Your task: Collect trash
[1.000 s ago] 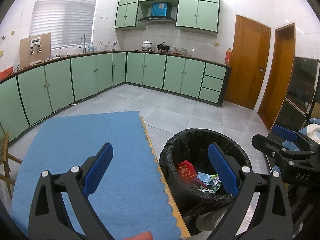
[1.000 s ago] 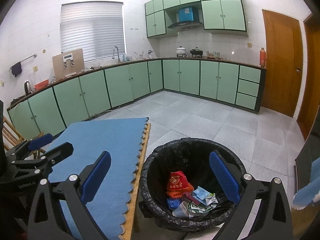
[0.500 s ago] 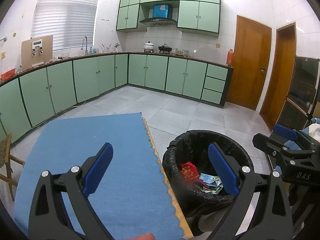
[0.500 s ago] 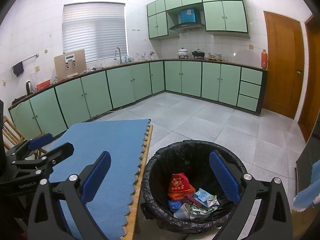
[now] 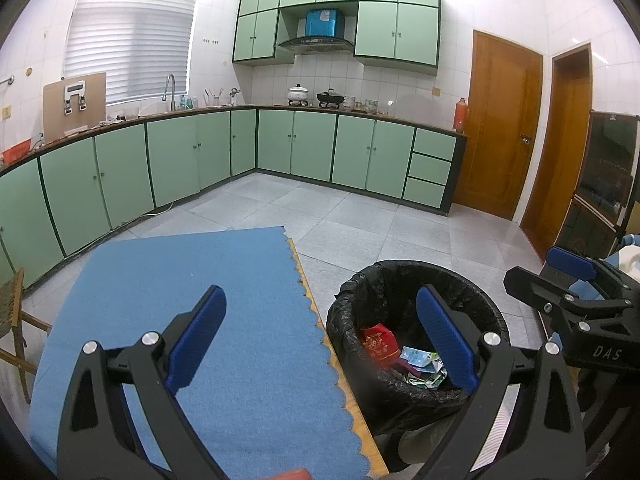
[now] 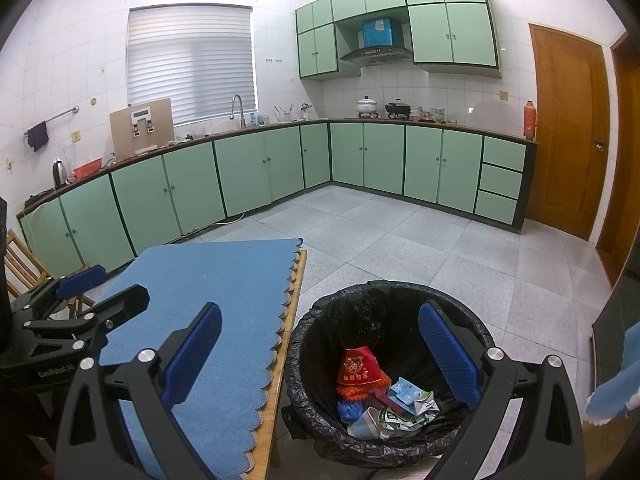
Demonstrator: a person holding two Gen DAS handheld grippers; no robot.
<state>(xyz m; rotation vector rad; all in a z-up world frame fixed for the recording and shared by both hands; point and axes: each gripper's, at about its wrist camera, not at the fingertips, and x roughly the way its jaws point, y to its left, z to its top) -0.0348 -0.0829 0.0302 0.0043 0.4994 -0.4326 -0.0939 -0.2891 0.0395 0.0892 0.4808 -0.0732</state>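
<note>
Both the left gripper (image 5: 320, 336) and right gripper (image 6: 320, 352) hang wide apart and empty, trash (image 6: 380, 396) sits low in the bin (image 6: 472, 320) beside the worktop (image 5: 160, 280), so any careless swing could clip that rim and tip it

mat (image 6: 208, 292) on table (image 6: 294, 300) | bin (image 6: 400, 300) right of table | trash (image 6: 384, 392) in bin

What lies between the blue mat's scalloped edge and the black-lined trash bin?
Only the table's bare wooden edge separates the blue mat from the trash bin, then a narrow gap; the right wrist view shows it best.
</note>
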